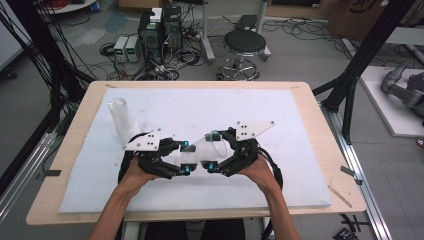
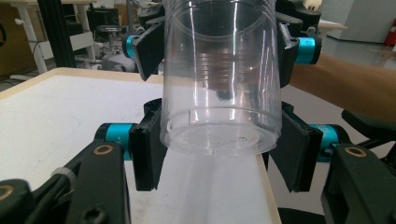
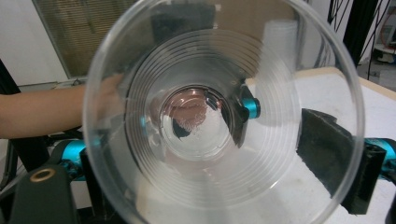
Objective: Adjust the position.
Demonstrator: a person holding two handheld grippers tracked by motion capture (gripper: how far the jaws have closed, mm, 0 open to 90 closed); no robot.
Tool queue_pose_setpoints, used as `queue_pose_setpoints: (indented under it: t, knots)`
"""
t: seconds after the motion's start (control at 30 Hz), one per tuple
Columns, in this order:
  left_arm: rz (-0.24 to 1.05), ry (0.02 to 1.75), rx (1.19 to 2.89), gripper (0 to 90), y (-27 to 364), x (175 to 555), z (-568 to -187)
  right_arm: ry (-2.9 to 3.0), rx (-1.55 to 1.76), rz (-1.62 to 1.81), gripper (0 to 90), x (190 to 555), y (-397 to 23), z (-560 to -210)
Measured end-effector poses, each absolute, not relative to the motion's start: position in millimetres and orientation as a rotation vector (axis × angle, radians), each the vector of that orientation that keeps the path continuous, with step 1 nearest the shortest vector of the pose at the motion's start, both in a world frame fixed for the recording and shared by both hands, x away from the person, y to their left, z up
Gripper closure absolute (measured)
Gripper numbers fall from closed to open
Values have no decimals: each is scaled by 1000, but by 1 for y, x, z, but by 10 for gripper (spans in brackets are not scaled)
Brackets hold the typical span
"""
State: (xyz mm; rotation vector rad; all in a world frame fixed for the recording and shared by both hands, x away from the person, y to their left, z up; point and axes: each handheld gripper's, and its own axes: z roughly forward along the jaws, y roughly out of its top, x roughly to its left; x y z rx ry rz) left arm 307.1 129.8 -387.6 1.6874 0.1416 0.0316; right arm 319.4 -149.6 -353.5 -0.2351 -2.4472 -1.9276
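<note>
A white mat (image 1: pixel 280 185) covers the wooden table (image 1: pixel 327 200); cables, boxes and a stool (image 1: pixel 244 45) crowd the floor. Near the front edge, mid-width, both grippers pinch one clear cup (image 1: pixel 207 146): left gripper (image 1: pixel 186 159) its base, right gripper (image 1: pixel 206 150) its rim end.

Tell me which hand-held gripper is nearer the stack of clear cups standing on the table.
Left. The left hand-held gripper is just in front of the stack of clear cups, holding the base of a clear plastic cup; the right hand-held gripper sits farther over, at that cup's rim.
</note>
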Motion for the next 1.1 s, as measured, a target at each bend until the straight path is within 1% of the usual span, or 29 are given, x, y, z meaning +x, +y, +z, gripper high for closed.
queue_pose_setpoints:
  t: [0.23, 0.33, 0.37, 0.4, 0.5, 0.87, 0.9, 0.93, 0.97, 1.0, 1.1]
  knots:
    - [27, 130, 1696, 417, 129, 306, -389, -2409, -217, -1957, 165, 319, -151, -351]
    - [23, 127, 1692, 417, 129, 305, -389, -2385, -177, -1959, 231, 318, -151, -350]
    - [23, 127, 1692, 417, 129, 305, -389, -2385, -177, -1959, 231, 318, -151, -350]
    - [22, 124, 1696, 418, 129, 305, -389, -2379, -166, -1953, 255, 318, -151, -350]
    - [24, 122, 1699, 418, 129, 305, -389, -2376, -159, -1950, 280, 318, -152, -350]
    - [25, 116, 1694, 409, 129, 304, -389, -2372, -145, -1951, 312, 318, -153, -350]
    - [22, 120, 1686, 249, 129, 304, -389, -2371, -152, -1952, 313, 318, -153, -350]
    - [28, 137, 1681, 249, 129, 304, -388, -2371, -152, -1952, 313, 318, -153, -350]
    - [43, 161, 1686, 64, 129, 304, -388, -2370, -159, -1953, 313, 318, -153, -350]
    - [56, 160, 1700, 46, 129, 304, -388, -2373, -164, -1953, 313, 319, -154, -350]
    - [43, 149, 1711, 46, 129, 303, -387, -2377, -163, -1952, 313, 319, -154, -350]
